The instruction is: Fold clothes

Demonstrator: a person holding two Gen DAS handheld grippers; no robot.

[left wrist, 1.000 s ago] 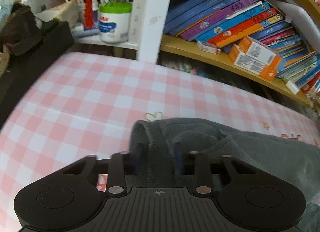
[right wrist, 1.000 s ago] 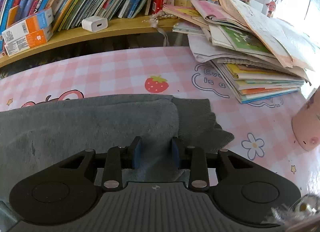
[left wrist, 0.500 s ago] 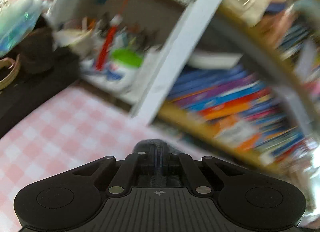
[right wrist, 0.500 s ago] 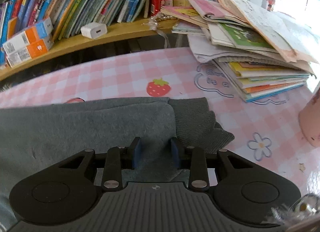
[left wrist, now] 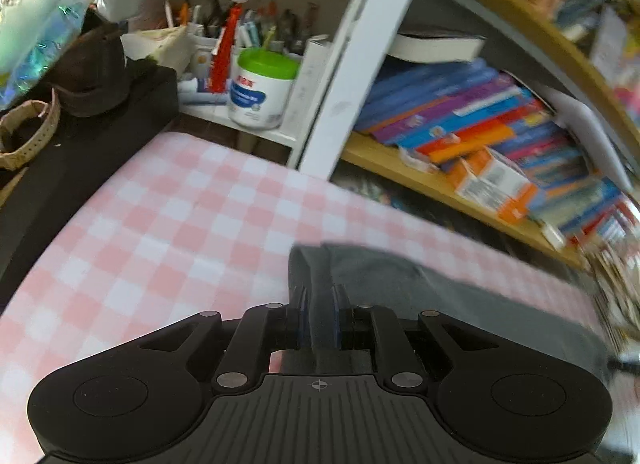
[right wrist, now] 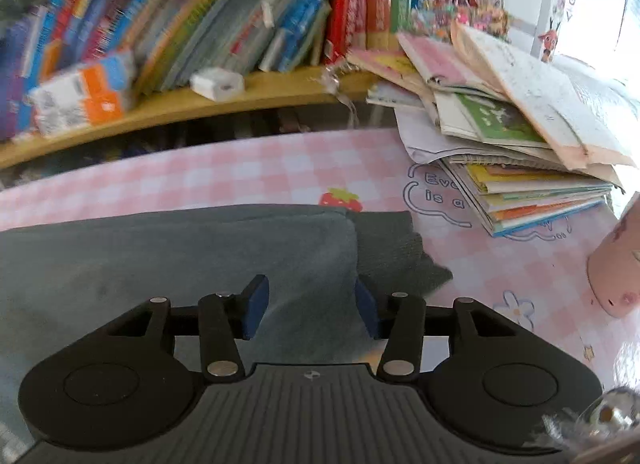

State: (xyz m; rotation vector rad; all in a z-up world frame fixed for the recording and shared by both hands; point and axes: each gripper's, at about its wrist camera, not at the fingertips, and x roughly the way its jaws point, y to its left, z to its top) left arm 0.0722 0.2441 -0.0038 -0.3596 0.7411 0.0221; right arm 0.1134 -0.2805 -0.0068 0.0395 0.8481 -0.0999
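Grey knit garment (right wrist: 180,264) is spread across the pink checked tablecloth (left wrist: 168,232), w/ the wooden bookshelf (right wrist: 200,104) running along the far side of it. Left gripper (left wrist: 319,316) is clamped tight on a ribbed edge of the garment, blue pads nearly together w/ just a thin fold of fabric pinched btwn them, and that bit looks lifted off the cloth, tho the view's pretty blurry so can't say how far up. Right gripper (right wrist: 310,310) is spread wide, pads well apart, sitting just over the other end of the garment near its ribbed hem (right wrist: 396,252); not gripping anything afaict, fabric's just lying flat under it. That hem end sits on the cloth below the shelf, beside a strawberry print (right wrist: 340,200). Further right of it there's a messy stack of books (right wrist: 520,160) on the cloth and a pink cup-ish thing (right wrist: 616,272) at the edge. In the left view, a green-lidded tub (left wrist: 260,92) and a pen pot (left wrist: 240,32) sit up on a white shelf (left wrist: 248,128) next to the bookshelf.
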